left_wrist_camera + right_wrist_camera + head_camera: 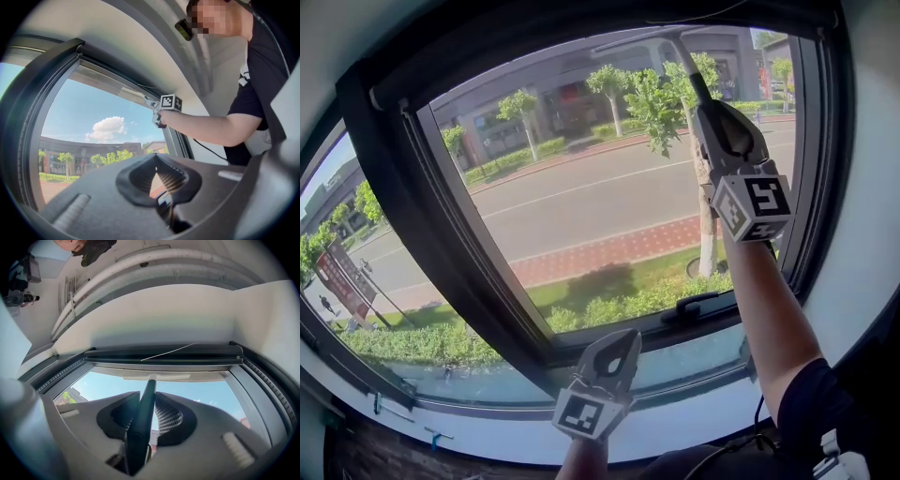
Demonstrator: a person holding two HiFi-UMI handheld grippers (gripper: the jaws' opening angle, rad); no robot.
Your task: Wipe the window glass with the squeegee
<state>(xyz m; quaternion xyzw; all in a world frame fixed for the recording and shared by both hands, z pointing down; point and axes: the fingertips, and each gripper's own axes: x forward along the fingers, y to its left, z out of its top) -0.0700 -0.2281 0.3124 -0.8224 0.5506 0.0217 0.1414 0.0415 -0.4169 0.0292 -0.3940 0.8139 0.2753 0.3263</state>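
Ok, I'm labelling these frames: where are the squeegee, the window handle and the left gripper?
squeegee (pixel 143 412): right gripper view, dark handle between the jaws.
window handle (pixel 688 306): head view, middle of the dark lever.
left gripper (pixel 629 336): head view, tips of its closed jaws.

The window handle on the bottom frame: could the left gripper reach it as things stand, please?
Probably yes. The left gripper, jaws shut and empty, sits close to the window handle with nothing between them; the right gripper holds the squeegee high up, well clear.
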